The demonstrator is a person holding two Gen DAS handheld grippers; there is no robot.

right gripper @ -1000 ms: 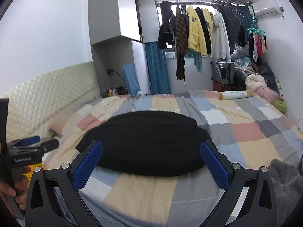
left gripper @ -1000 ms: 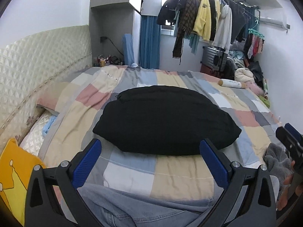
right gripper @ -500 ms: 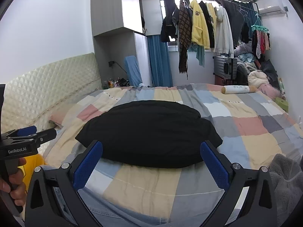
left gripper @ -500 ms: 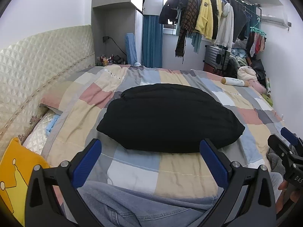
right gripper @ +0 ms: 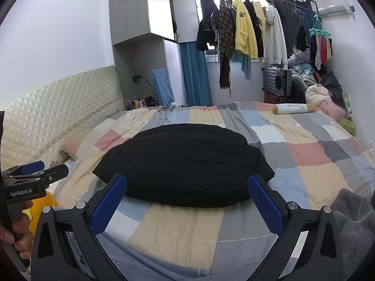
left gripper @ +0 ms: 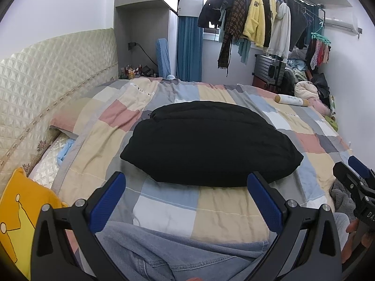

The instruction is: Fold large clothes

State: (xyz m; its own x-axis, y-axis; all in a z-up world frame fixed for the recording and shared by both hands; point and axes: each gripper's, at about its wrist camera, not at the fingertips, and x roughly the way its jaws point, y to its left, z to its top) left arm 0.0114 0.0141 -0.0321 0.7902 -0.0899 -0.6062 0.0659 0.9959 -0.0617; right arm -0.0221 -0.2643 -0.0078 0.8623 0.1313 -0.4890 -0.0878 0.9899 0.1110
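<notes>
Both my grippers, left gripper and right gripper, hover with fingers spread wide, holding nothing; folded puffy black garment lies mid-bed on the checked patchwork quilt.

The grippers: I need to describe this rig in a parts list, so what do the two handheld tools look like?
Both match: the left gripper and right gripper have matte black angular frames with triangular cut-outs, silver pivot screws, and two fingers faced with textured blue pads. In the right wrist view the left tool's black body reads "GenRobot.AI" in white, above a pistol-style handle. No cables or sleeves show.
</notes>
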